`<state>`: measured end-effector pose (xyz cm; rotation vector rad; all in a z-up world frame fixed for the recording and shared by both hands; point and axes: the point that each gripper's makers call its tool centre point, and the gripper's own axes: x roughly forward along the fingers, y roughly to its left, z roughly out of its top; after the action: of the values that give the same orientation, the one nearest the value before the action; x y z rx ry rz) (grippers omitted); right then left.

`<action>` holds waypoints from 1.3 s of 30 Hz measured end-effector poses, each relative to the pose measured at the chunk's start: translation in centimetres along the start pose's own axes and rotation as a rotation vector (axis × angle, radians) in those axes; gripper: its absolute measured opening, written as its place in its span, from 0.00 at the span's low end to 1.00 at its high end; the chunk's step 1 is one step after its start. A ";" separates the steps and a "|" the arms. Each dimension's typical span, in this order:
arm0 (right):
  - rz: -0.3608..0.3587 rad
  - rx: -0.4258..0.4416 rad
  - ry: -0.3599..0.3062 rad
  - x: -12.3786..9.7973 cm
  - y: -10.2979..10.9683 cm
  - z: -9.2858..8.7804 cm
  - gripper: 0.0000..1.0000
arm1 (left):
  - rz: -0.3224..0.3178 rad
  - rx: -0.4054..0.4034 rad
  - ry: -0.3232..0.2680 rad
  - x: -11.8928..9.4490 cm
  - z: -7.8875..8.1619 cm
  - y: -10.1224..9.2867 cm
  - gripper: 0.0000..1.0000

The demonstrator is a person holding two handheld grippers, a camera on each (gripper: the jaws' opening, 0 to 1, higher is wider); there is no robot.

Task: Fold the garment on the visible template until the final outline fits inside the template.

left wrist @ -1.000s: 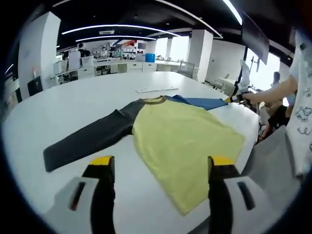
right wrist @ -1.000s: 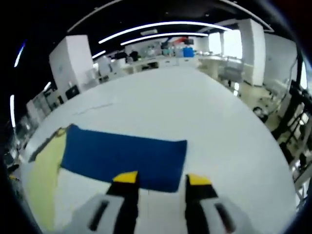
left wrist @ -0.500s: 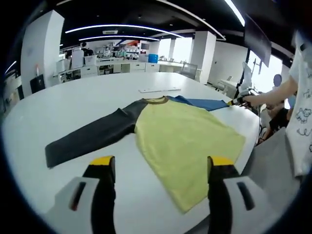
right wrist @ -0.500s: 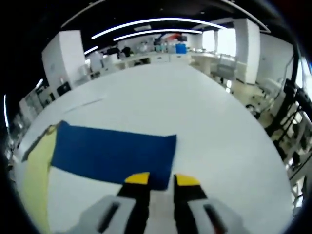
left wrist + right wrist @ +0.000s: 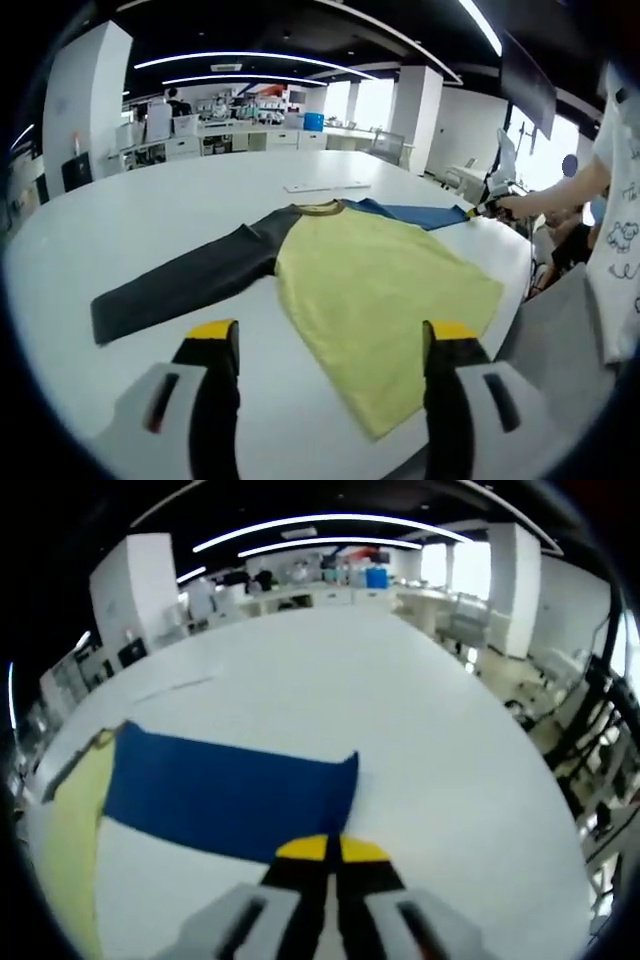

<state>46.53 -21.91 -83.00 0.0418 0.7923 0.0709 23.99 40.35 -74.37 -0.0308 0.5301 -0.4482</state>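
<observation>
A long-sleeved shirt lies flat on the white table (image 5: 150,210). Its yellow body (image 5: 380,290) is in the middle, a dark grey sleeve (image 5: 180,290) stretches to the left, and a blue sleeve (image 5: 420,212) runs toward the far right. My left gripper (image 5: 325,335) is open, with its jaws wide apart just short of the yellow hem. My right gripper (image 5: 333,848) is shut on the near corner of the blue sleeve (image 5: 220,795) at its cuff end. The right gripper (image 5: 480,208) also appears held at the blue sleeve's tip. The yellow body (image 5: 70,830) shows at the left edge.
A pale flat strip (image 5: 322,185) lies on the table beyond the collar. A person in a white printed top (image 5: 620,200) stands at the table's right edge (image 5: 515,270). Desks and shelves (image 5: 200,130) line the far wall. Bare table (image 5: 400,700) spreads beyond the blue sleeve.
The right gripper's jaws came together from apart and now pinch the blue sleeve's near corner. The left gripper has hardly moved and stays open.
</observation>
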 end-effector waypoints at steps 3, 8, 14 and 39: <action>0.023 0.002 -0.040 -0.8 0.7 1.2 0.00 | -0.002 0.005 -0.015 0.2 0.3 -0.2 0.70; 0.109 0.057 -0.108 -2.5 2.9 3.6 0.00 | -0.011 -0.003 -0.050 0.2 1.0 -0.6 0.70; 0.217 0.060 -0.191 -4.6 7.3 6.8 0.00 | -0.030 0.011 -0.067 0.4 1.5 -1.2 0.70; 0.638 -0.062 -0.217 -4.3 31.4 10.7 0.00 | -0.036 -0.014 -0.119 0.2 1.6 -1.3 0.68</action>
<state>49.60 8.97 -70.45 0.2388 0.5348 0.6836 24.45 38.96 -72.87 -0.0804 0.4160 -0.4749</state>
